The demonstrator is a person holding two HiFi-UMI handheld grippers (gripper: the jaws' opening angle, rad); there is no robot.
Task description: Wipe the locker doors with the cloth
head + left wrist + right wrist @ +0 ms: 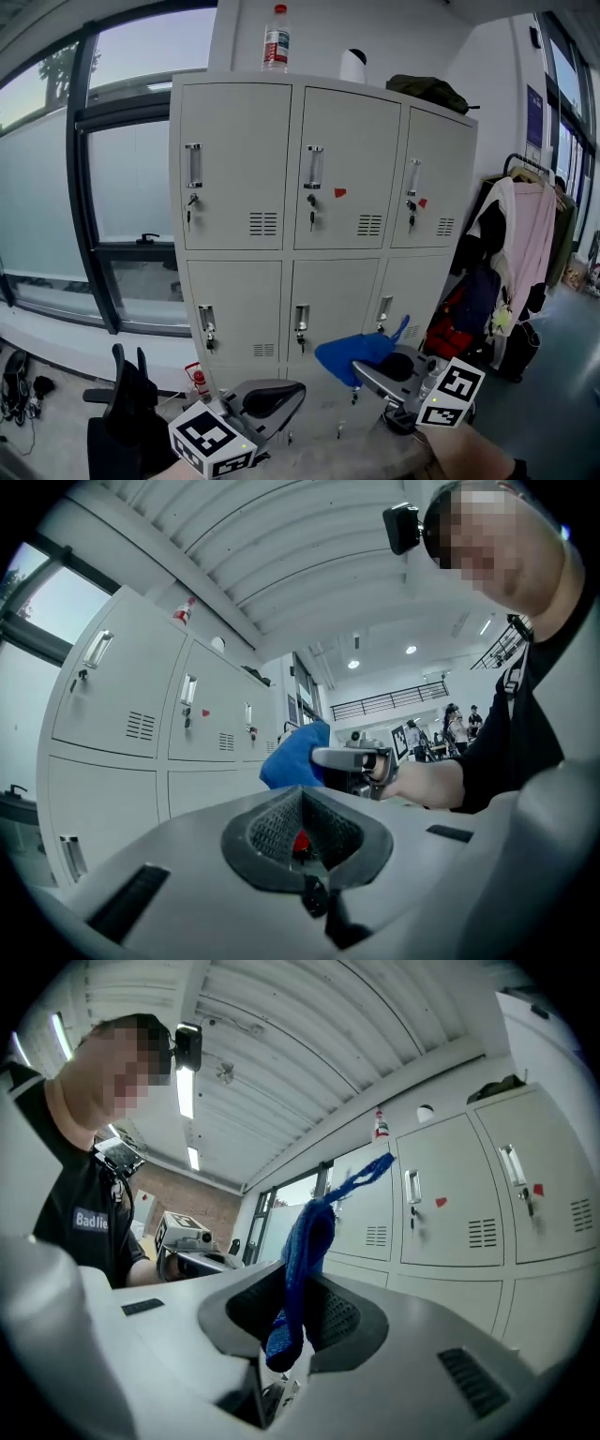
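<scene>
The grey lockers [349,202] stand ahead, three columns of doors with handles and keys. My right gripper [377,371] is low in front of the lower doors, shut on a blue cloth [354,353]. In the right gripper view the cloth [305,1251] hangs between the pads of the right gripper [292,1321], with one corner sticking up. My left gripper [267,403] is lower and to the left, apart from the doors. In its own view the left gripper [302,829] is shut with nothing in it, and the cloth [295,754] shows beyond it.
On the locker top stand a bottle [276,37], a white container [352,66] and a dark bag [427,91]. Clothes hang on a rack [525,234] at the right. A black chair [127,403] and a large window [56,216] are at the left.
</scene>
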